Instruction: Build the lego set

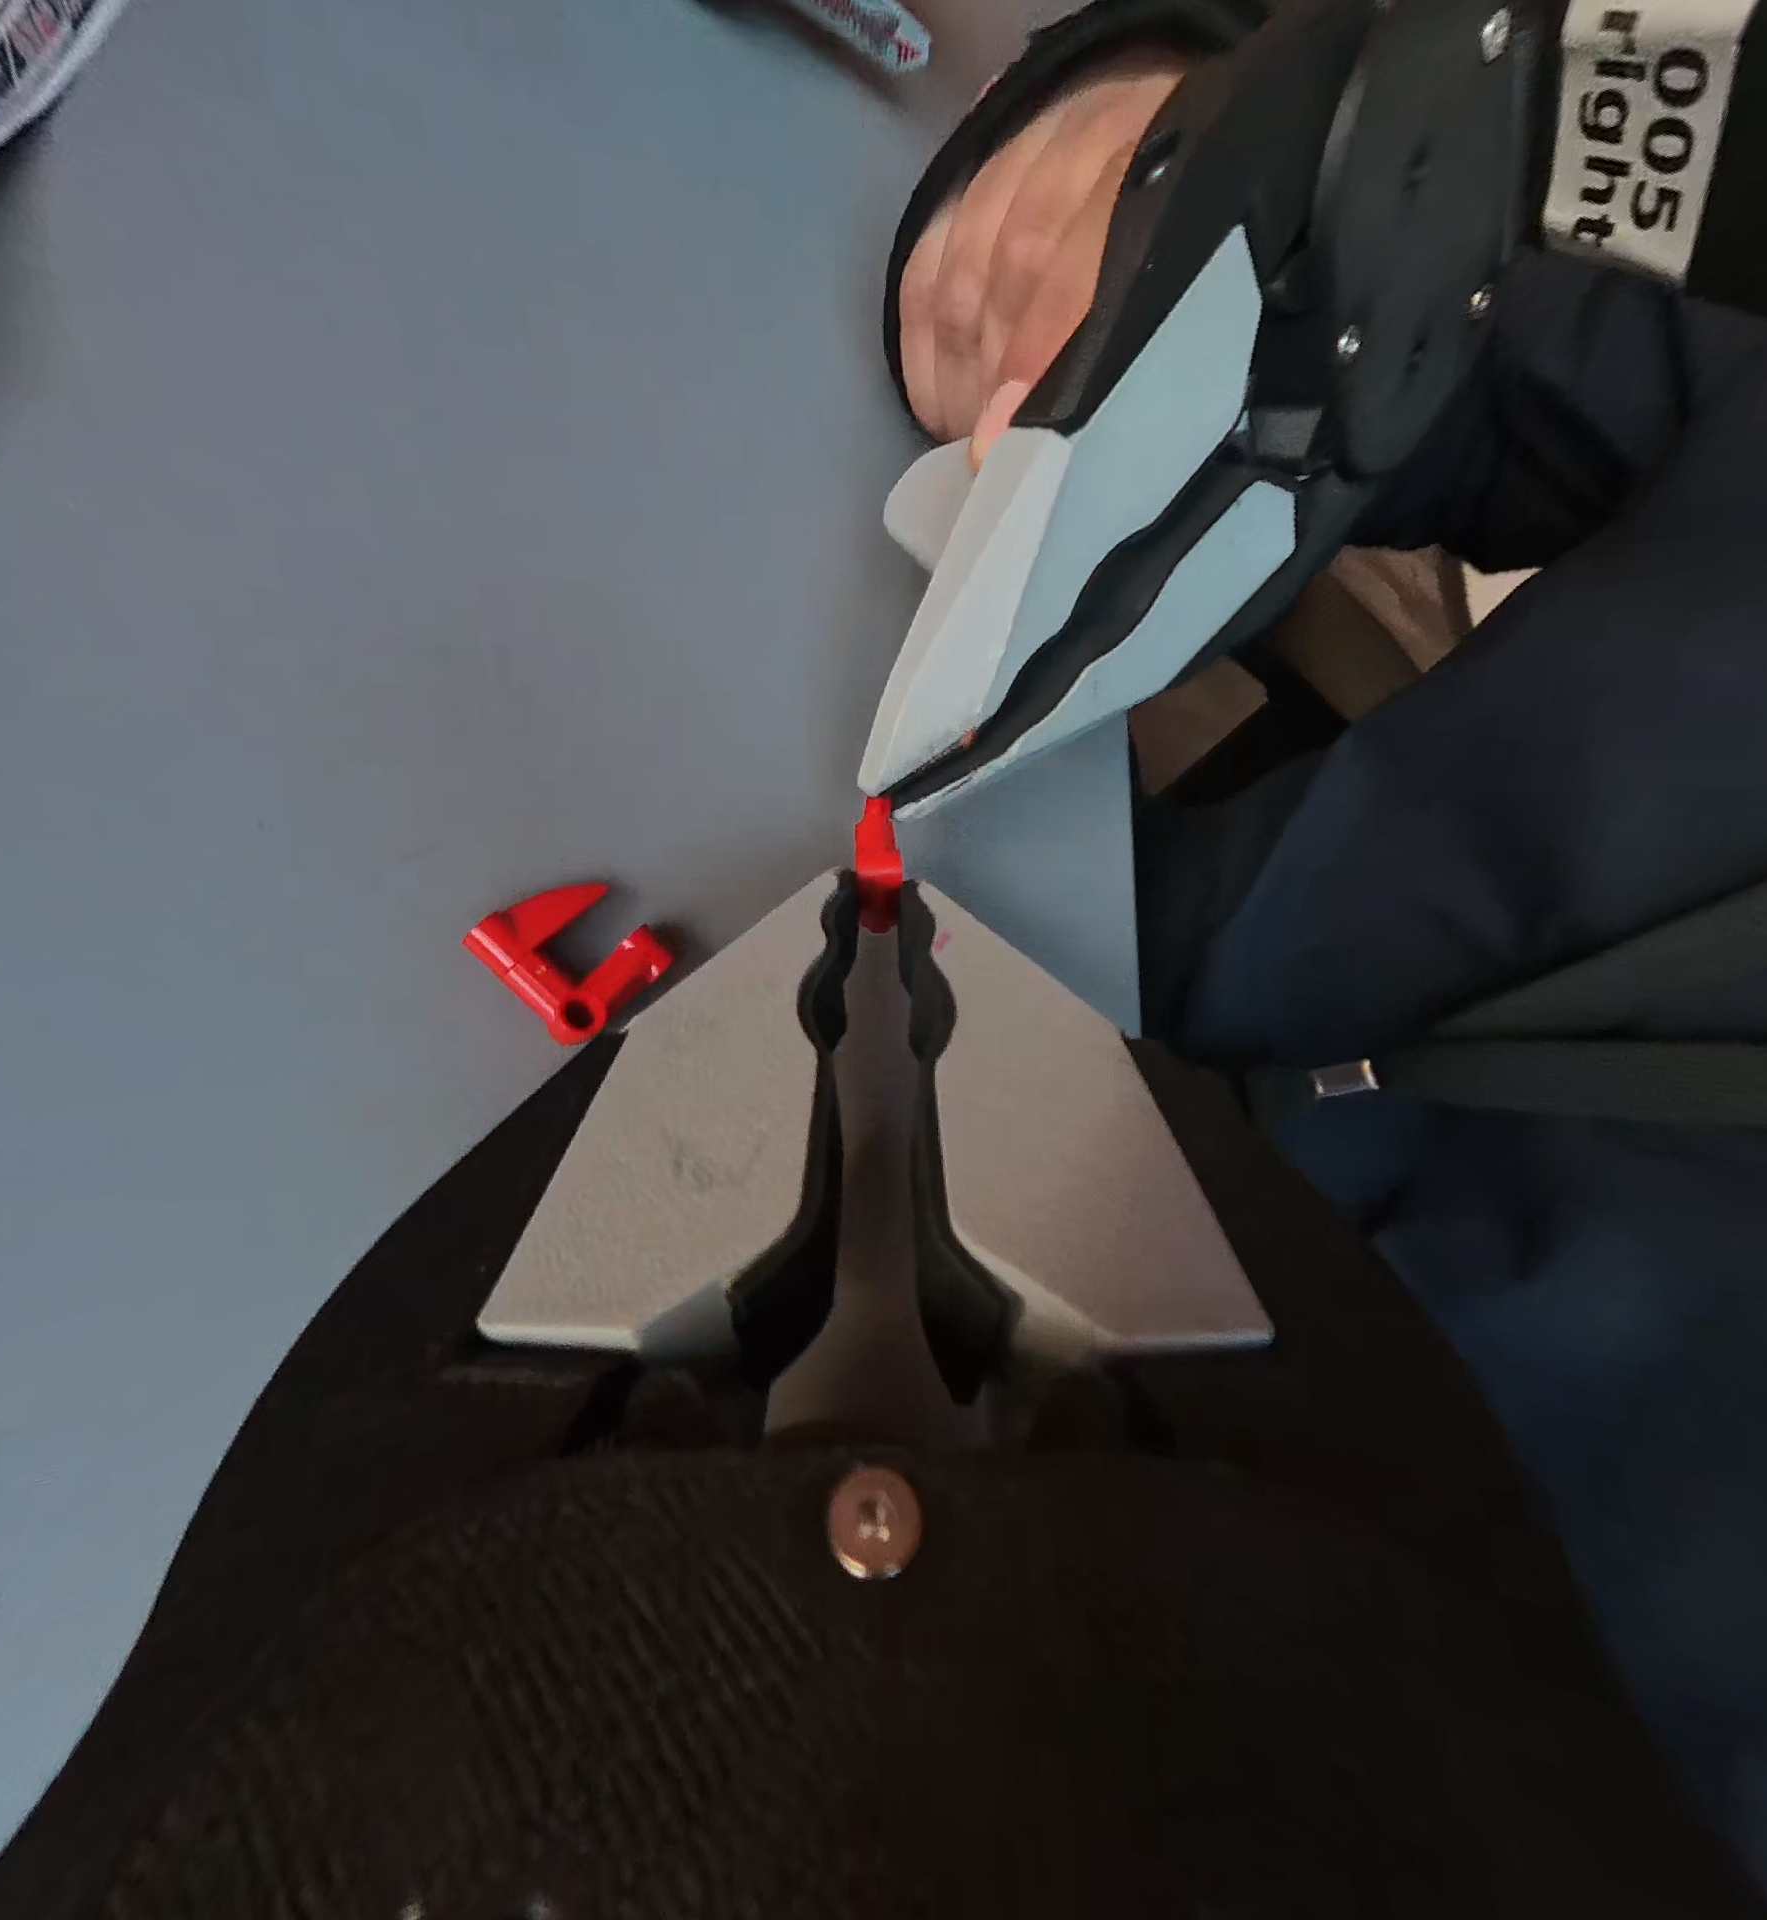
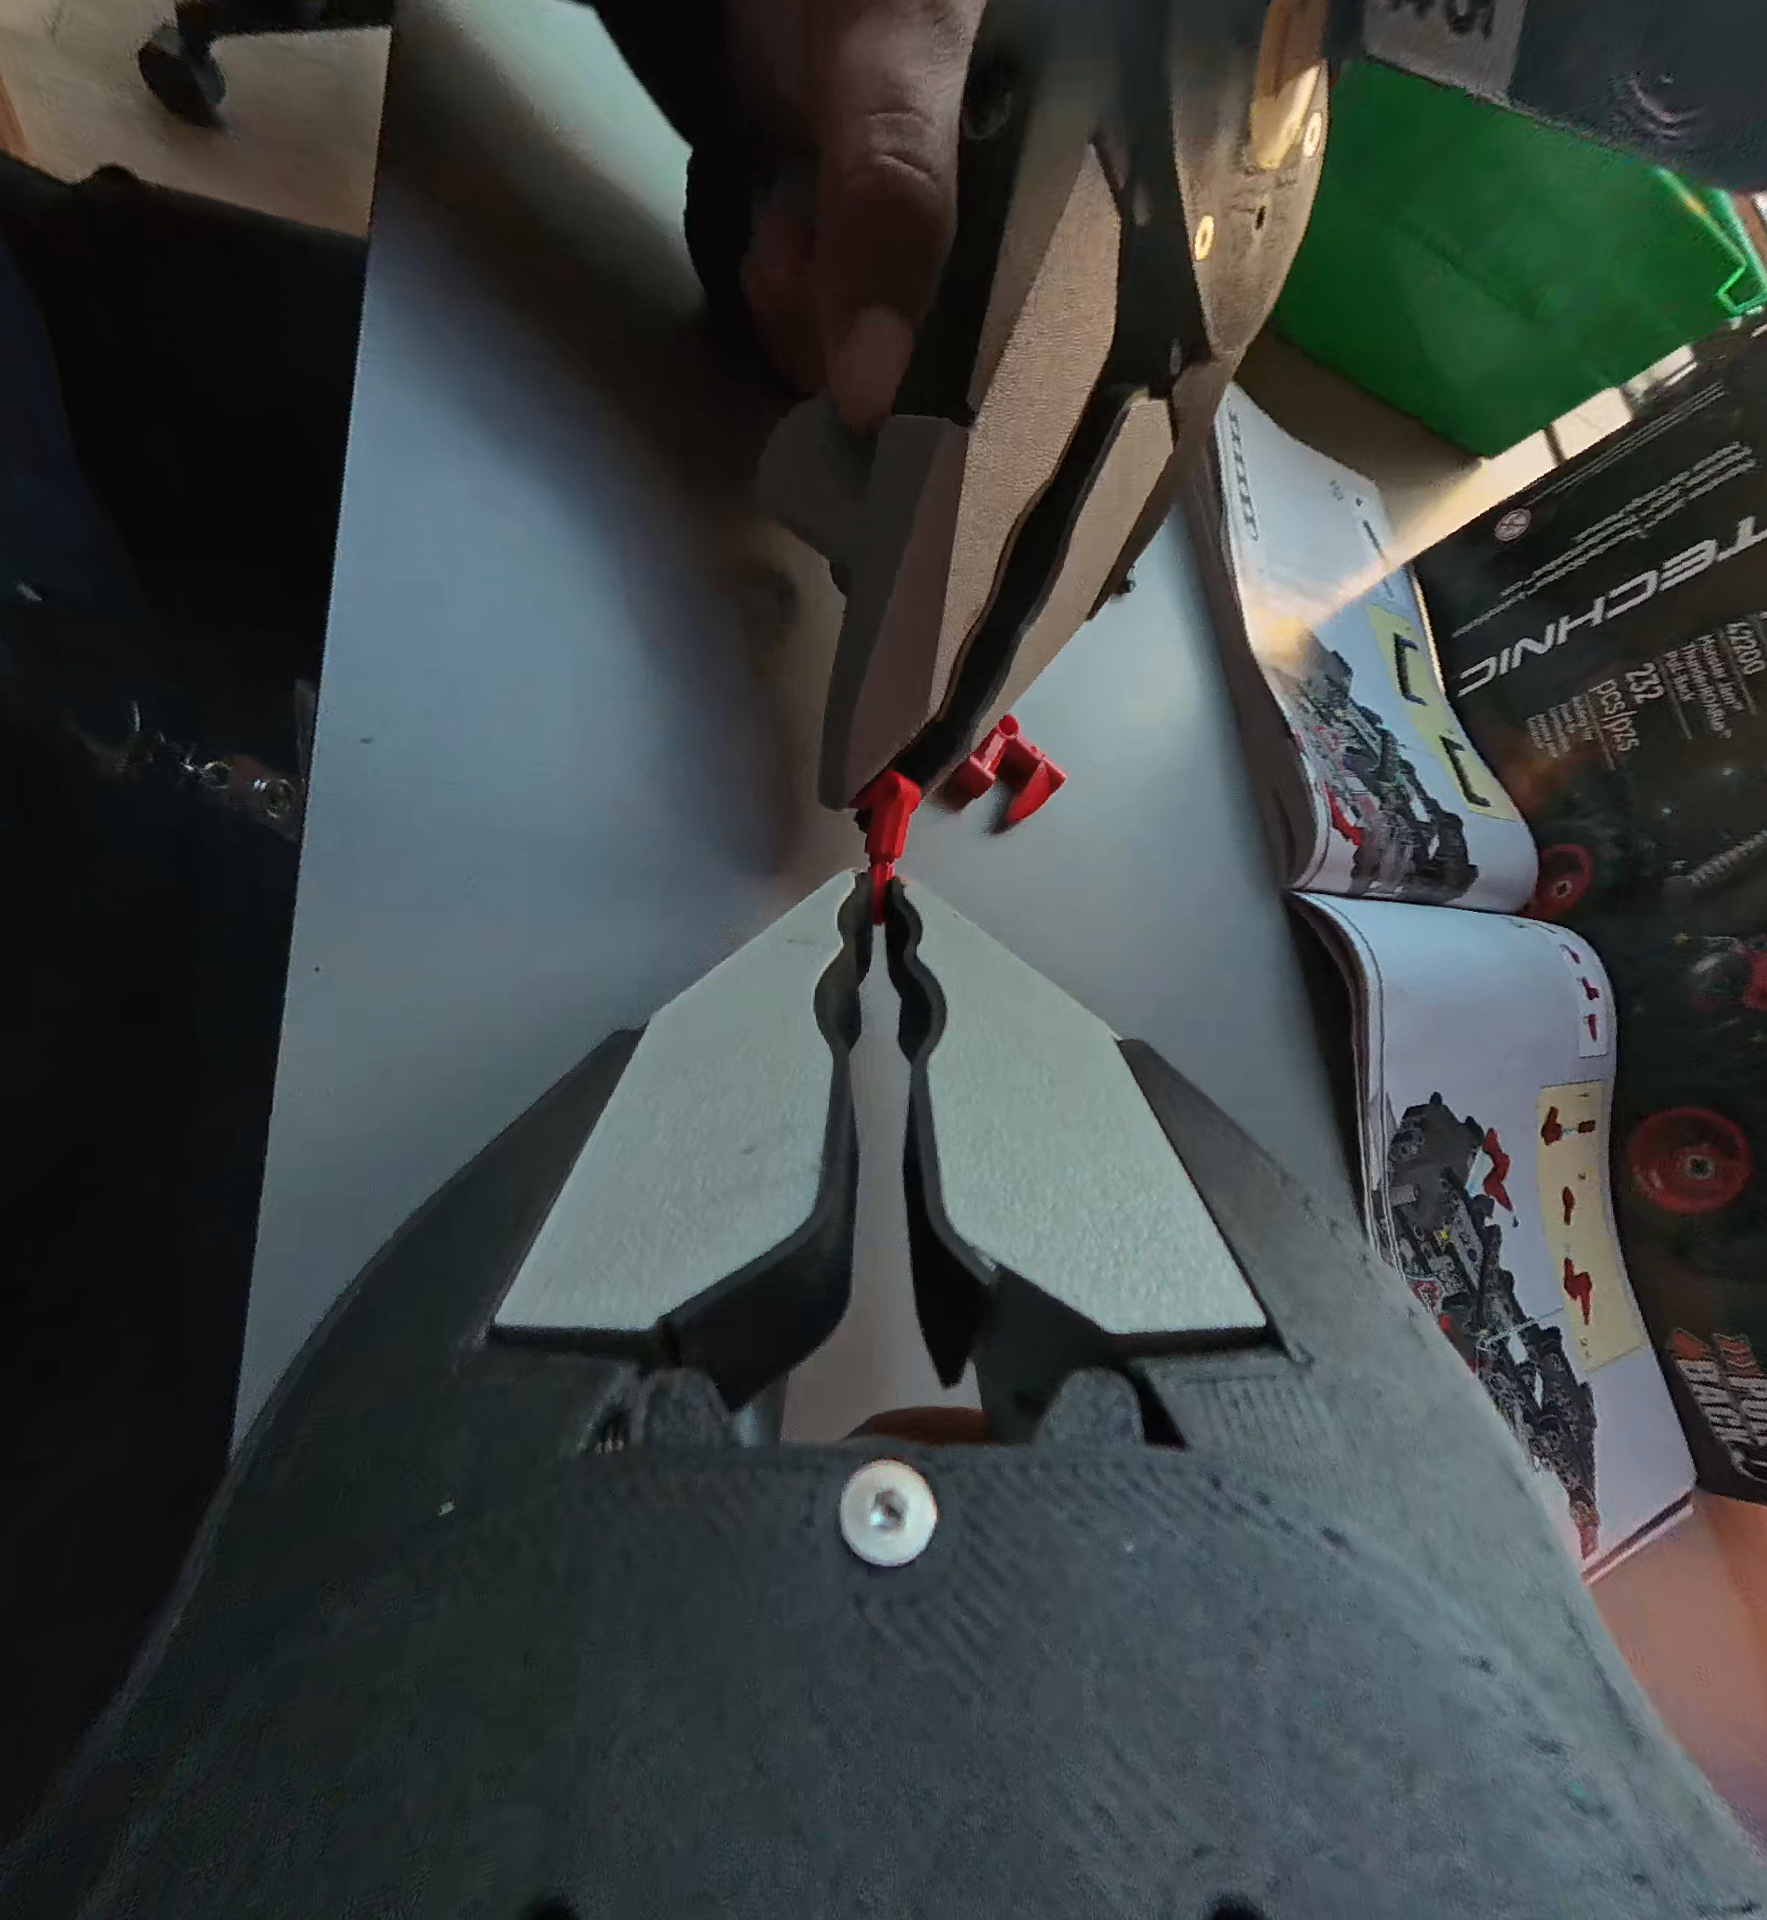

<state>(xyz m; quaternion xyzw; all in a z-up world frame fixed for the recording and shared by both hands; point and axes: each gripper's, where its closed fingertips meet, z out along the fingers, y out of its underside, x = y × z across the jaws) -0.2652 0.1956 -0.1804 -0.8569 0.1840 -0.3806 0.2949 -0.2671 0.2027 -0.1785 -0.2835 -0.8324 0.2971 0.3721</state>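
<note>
Readable writing sits on three things, none of it repeated here. A white label (image 1: 1627, 156) with black characters wraps the body of the right gripper (image 1: 894, 802). On the counter (image 2: 546, 623), a black set box (image 2: 1637, 727) carries printed words and numbers, and just left of that box lies an open instruction booklet (image 2: 1430, 935).

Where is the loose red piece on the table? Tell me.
The loose red piece lies on the grey table, just left of the left gripper tip; in the right wrist view it sits behind that gripper.

Glossy red plastic lego piece (image 1: 567, 961) lies on the smooth matt table (image 1: 339, 520).
</note>
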